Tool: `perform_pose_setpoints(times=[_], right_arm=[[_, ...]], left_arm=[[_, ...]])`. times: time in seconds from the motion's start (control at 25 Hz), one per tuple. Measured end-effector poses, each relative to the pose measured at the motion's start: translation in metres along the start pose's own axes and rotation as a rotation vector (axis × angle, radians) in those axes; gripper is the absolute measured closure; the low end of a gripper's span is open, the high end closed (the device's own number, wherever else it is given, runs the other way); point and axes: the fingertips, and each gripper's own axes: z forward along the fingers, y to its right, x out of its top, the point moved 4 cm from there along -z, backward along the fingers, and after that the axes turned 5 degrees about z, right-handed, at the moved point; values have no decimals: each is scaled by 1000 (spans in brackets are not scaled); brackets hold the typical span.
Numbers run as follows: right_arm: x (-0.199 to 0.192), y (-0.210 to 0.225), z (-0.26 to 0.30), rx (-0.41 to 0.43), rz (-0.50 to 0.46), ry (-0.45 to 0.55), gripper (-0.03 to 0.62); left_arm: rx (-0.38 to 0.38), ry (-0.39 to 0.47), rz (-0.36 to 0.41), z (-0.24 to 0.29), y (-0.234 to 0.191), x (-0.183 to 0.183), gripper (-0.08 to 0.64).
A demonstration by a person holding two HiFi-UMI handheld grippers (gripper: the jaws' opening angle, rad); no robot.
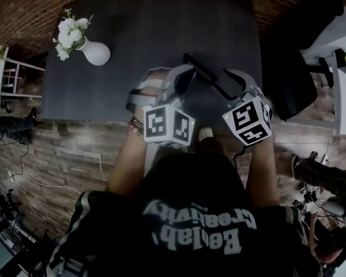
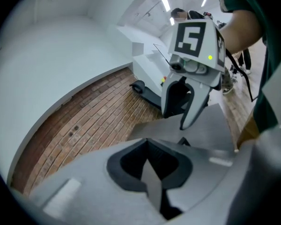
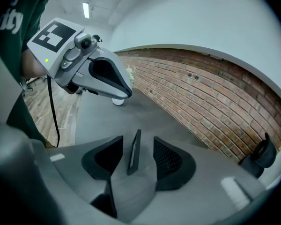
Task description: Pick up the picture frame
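Note:
The picture frame is thin and black and stands on edge on the dark table, near its front edge, between my two grippers. My right gripper is at its right end. In the right gripper view the frame rises edge-on between the jaws of my right gripper, which are open with a gap on each side of it. My left gripper is at the frame's left end. In the left gripper view its black pads close onto a thin grey sliver of the frame.
A white vase with white flowers stands at the table's back left. A black office chair sits off the table's right side. Brick floor surrounds the table. The person's legs and torso are close to the front edge.

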Motion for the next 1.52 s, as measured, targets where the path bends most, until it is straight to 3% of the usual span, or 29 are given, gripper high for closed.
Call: perform_pose_setpoints(times=[0.68,1.52], right_arm=[[-40,21,80,161,74,-82,348],[-70,17,129,208,85,-144,379]], left_arm=[[-18,-65,-90,67,-6,-30,557],[-87,-56,-151,92,16,-52,557]])
